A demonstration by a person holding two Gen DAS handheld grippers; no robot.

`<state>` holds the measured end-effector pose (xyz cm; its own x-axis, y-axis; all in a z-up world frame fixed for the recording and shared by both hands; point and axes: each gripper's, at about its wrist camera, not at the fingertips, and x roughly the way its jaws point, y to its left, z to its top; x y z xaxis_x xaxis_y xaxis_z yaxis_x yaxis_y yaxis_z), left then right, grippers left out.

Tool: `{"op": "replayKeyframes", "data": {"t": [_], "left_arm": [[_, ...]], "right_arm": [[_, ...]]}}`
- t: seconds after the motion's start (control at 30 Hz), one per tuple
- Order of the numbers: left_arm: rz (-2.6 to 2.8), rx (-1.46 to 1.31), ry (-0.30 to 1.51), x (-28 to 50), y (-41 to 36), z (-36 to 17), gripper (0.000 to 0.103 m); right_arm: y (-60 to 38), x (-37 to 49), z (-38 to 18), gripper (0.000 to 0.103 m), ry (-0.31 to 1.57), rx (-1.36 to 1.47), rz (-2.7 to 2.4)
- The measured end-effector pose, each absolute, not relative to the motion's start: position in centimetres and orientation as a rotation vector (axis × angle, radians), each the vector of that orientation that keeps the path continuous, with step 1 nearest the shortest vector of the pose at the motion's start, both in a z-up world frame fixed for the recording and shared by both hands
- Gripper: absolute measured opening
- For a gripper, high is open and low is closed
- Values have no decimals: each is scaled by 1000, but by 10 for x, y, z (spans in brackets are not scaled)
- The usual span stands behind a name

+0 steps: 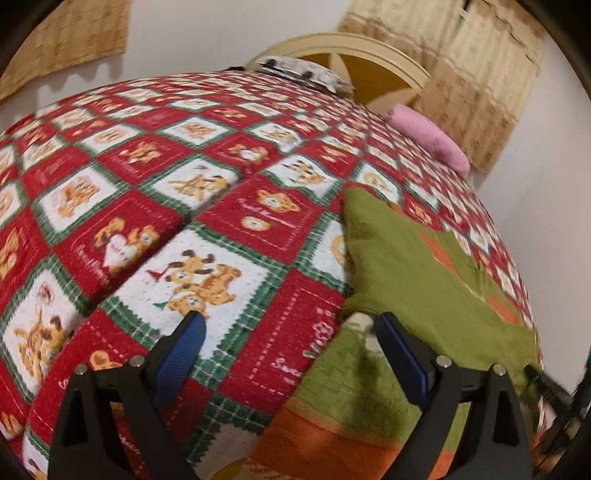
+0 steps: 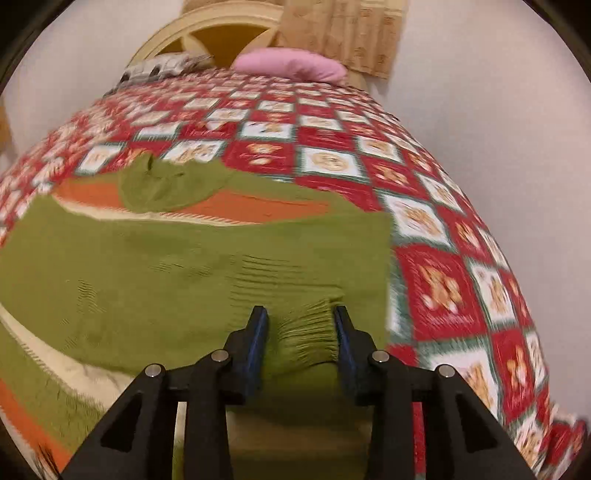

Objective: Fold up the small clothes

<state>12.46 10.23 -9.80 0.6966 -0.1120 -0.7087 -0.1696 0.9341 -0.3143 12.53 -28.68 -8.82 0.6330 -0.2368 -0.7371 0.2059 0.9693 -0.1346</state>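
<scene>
A small green knit garment with orange and cream stripes (image 2: pixel 184 254) lies on the red checked bedspread (image 2: pixel 436 229). One green flap is folded across the striped part. My right gripper (image 2: pixel 301 314) has its jaws partly closed around a bunched ribbed green cuff (image 2: pixel 306 328), which sits between the blue pads (image 2: pixel 258 332). In the left wrist view the same garment (image 1: pixel 417 280) lies to the right. My left gripper (image 1: pixel 290 321) is open and empty over the bedspread (image 1: pixel 184 192), at the garment's left edge, right finger over the cloth.
A pink pillow (image 2: pixel 291 66) and a patterned pillow (image 2: pixel 162 66) lie at the cream headboard (image 2: pixel 221 29). Beige curtains (image 1: pixel 480 81) hang on the white wall. The bedspread stretches wide to the left of the garment.
</scene>
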Motion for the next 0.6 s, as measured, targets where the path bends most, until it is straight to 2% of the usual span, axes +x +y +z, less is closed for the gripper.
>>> {"op": "replayKeyframes", "data": {"t": [0.17,0.23,0.3,0.4,0.5,0.57,0.6], "left_arm": [[-5,-230,742,132,80,-62,96],[-13,-208,690,143,69,-43,98],[27,-187,685,165,58,-34,102],[69,-123,751,207,35,-50,102],[210,-10,850,237,33,-84,92],[231,-45,909,243,49,-106,97],[211,-125,907,242,62,-110,100]], "right_arm": [[-313,91,-46,36,716,9,-365],[-311,91,-33,27,695,43,-300],[-297,105,-29,25,716,64,-221],[-282,129,-41,25,769,126,-135],[-275,152,-75,25,841,146,-151],[-276,158,-102,26,900,182,-139],[-276,154,-103,29,865,183,-133]]}}
